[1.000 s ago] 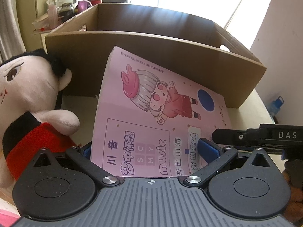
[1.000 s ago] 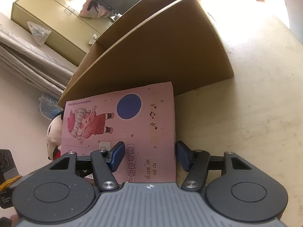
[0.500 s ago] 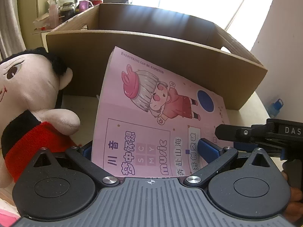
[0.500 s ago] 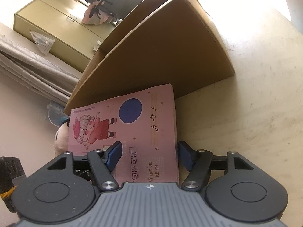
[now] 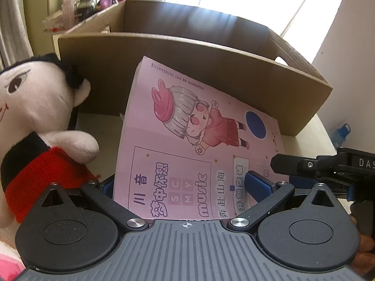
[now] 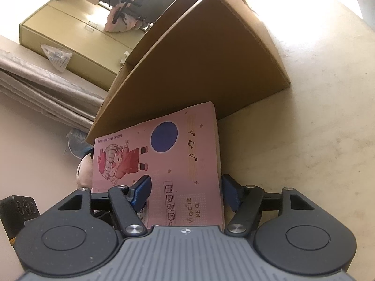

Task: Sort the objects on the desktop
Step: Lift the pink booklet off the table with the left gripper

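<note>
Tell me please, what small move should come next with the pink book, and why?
Probably lift the pink book a little higher toward the cardboard box. Both the left gripper and the right gripper straddle its near edges, and its far edge is below the box's front rim, so it cannot yet go in.

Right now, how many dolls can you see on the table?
1. The plush doll sits left of the pink notebook, in front of the cardboard box. More could be hidden inside the box.
</note>
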`<move>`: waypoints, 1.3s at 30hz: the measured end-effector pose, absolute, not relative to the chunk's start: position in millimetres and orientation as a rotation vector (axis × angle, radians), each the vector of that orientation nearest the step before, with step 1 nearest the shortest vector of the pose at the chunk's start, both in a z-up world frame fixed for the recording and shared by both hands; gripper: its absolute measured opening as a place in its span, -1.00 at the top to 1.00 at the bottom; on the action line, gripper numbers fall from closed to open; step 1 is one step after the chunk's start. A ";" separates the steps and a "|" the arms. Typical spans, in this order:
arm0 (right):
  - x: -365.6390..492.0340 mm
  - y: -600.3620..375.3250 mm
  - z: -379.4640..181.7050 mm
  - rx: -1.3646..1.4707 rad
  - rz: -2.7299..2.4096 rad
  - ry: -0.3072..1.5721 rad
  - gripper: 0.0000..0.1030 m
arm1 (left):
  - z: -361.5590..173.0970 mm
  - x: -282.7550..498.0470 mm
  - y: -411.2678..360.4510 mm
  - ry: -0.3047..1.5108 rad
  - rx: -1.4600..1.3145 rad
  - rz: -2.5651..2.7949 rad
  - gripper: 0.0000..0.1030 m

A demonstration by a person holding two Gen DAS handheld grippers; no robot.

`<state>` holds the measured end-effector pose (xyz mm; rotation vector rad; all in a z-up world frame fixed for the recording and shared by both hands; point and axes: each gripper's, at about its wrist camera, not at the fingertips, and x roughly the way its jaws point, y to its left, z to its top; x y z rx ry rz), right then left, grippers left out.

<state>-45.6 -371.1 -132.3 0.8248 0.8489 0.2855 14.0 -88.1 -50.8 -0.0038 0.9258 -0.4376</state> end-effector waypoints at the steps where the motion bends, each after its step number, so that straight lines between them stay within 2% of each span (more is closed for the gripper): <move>1: -46.3 -371.2 -130.3 0.816 0.281 0.848 -0.30 | -51.1 15.2 -87.7 0.940 -0.016 -0.439 -1.00; 13: -54.1 -364.3 -101.2 0.682 0.210 0.868 -0.01 | -40.8 12.4 -96.1 0.953 -0.034 -0.456 -1.00; 39: -80.7 -359.6 -55.9 0.629 0.223 0.810 -0.01 | -10.3 -8.4 -72.5 0.892 -0.073 -0.490 -1.00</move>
